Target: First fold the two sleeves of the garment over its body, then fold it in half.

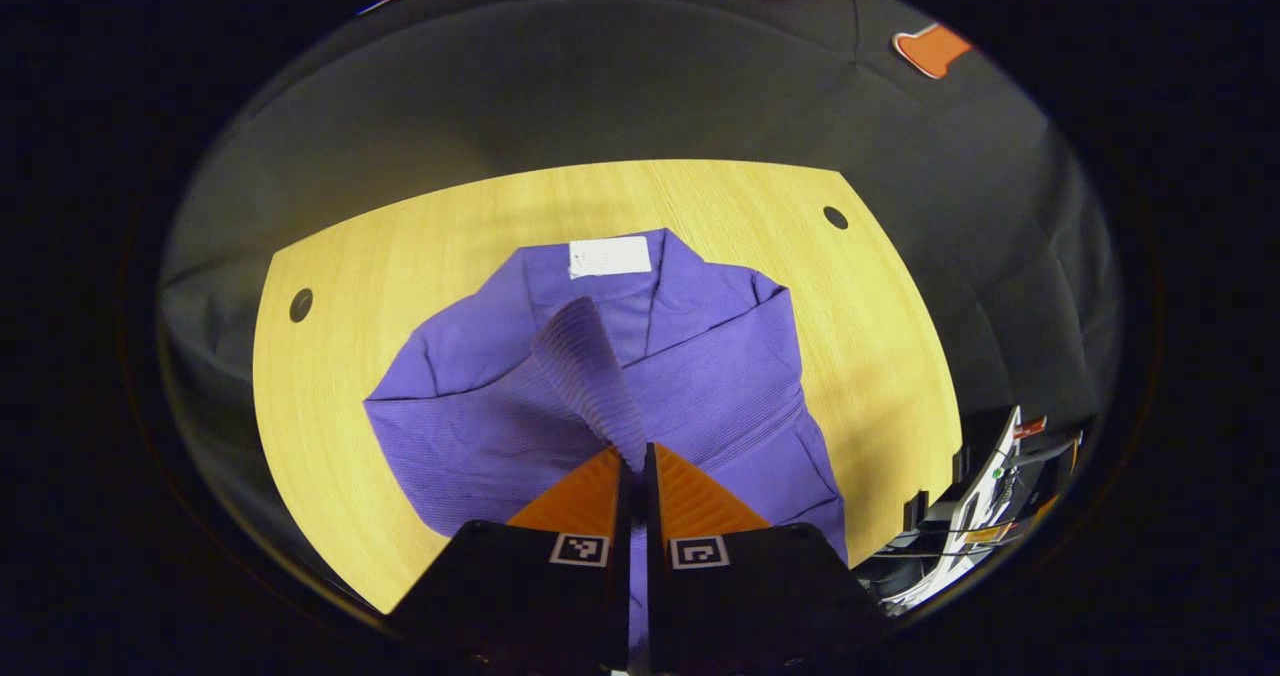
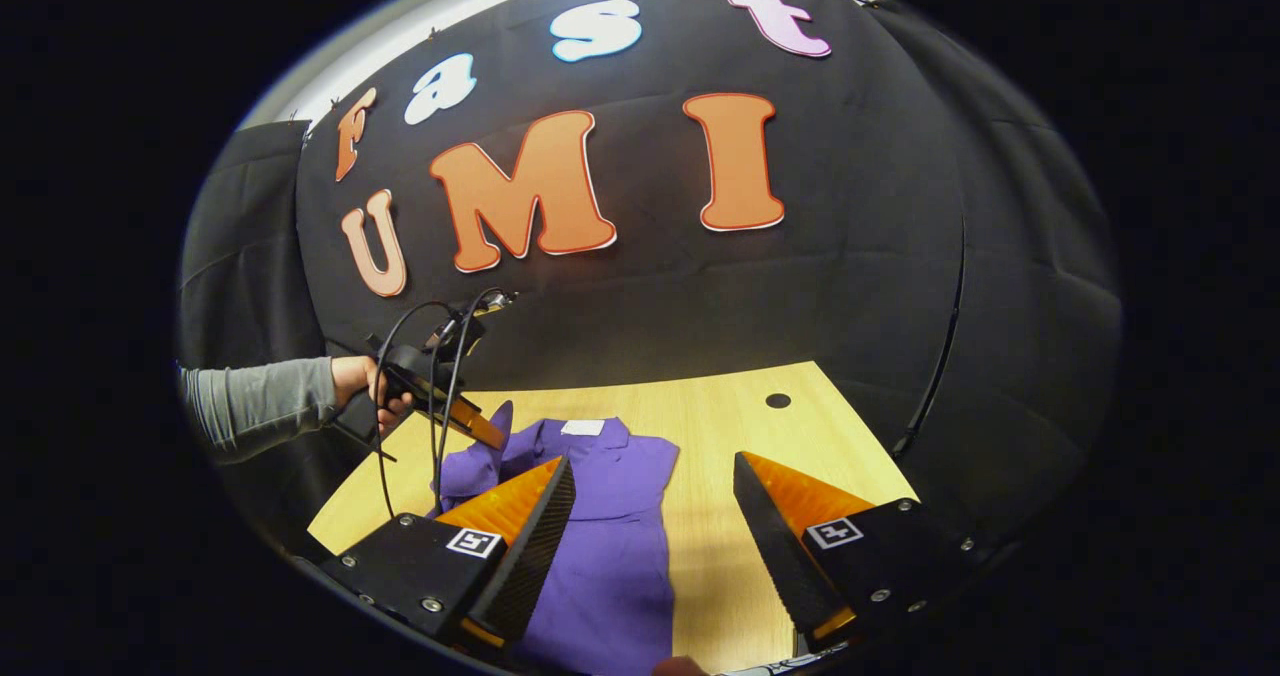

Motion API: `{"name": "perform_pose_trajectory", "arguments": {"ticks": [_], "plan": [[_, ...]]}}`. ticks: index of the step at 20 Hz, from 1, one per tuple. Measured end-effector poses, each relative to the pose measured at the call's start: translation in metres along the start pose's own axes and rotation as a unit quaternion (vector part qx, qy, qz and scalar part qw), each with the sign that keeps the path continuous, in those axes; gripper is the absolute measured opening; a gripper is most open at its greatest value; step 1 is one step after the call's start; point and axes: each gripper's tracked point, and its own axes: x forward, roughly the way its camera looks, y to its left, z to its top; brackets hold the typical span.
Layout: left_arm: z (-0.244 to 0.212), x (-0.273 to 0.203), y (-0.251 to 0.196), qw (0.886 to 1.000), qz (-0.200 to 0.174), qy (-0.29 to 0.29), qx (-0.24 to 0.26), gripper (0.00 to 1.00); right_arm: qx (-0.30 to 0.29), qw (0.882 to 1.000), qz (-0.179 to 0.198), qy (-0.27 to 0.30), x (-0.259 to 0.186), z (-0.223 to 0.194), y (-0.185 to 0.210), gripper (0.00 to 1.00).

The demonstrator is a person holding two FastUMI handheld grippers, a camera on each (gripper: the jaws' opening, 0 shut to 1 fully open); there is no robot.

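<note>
1. One sleeve (image 1: 590,376) of the purple garment (image 1: 700,376) is pinched in the closed left gripper (image 1: 636,461), raised above the wooden table (image 1: 400,256).
2. Right gripper (image 2: 655,501) hangs spread wide, holding nothing, over the garment.

Black gripper bodies (image 2: 655,516) with square fiducial markers, silver screws; ridged wedge fingers. Grey long sleeve (image 2: 255,404); black cables (image 2: 410,406) loop off left gripper (image 2: 490,438).
</note>
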Motion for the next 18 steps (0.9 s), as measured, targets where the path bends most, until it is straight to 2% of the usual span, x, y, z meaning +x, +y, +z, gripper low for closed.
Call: {"name": "perform_pose_trajectory", "arguments": {"ticks": [3, 7, 9, 10, 11, 12, 13, 16, 18], "plan": [[0.01, 0.022, -0.04, 1.0, -0.009, 0.002, 0.015, 0.08, 0.006, 1.0, -0.001, 0.009, 0.002, -0.004, -0.009, 0.95], [0.027, 0.049, -0.073, 1.0, 0.002, -0.016, 0.025, 0.08, 0.008, 1.0, -0.002, 0.014, 0.002, -0.007, -0.016, 0.95], [0.028, 0.055, -0.093, 0.999, -0.02, -0.025, 0.018, 0.13, 0.006, 1.0, -0.004, 0.02, 0.001, -0.01, -0.019, 0.95], [0.027, 0.054, -0.102, 0.999, -0.035, -0.028, 0.014, 0.18, 0.005, 1.0, -0.004, 0.023, 0.001, -0.013, -0.02, 0.95], [0.026, 0.053, -0.112, 0.998, -0.055, -0.033, 0.014, 0.19, 0.006, 1.0, -0.005, 0.029, 0.001, -0.016, -0.021, 0.95], [0.024, 0.046, -0.115, 0.997, -0.065, -0.038, 0.02, 0.34, 0.008, 0.999, 0.0, 0.033, 0.002, -0.018, -0.019, 0.95], [0.024, 0.04, -0.114, 0.997, -0.068, -0.041, 0.027, 0.39, 0.009, 0.999, 0.001, 0.036, 0.003, -0.02, -0.018, 0.95], [0.022, 0.024, -0.098, 0.995, -0.054, -0.065, 0.054, 0.77, 0.007, 0.999, 0.011, 0.037, 0.007, -0.021, -0.009, 0.95], [0.017, 0.005, -0.088, 0.993, -0.044, -0.086, 0.065, 0.81, 0.004, 0.999, 0.017, 0.039, 0.013, -0.023, 0.0, 0.95]]}}
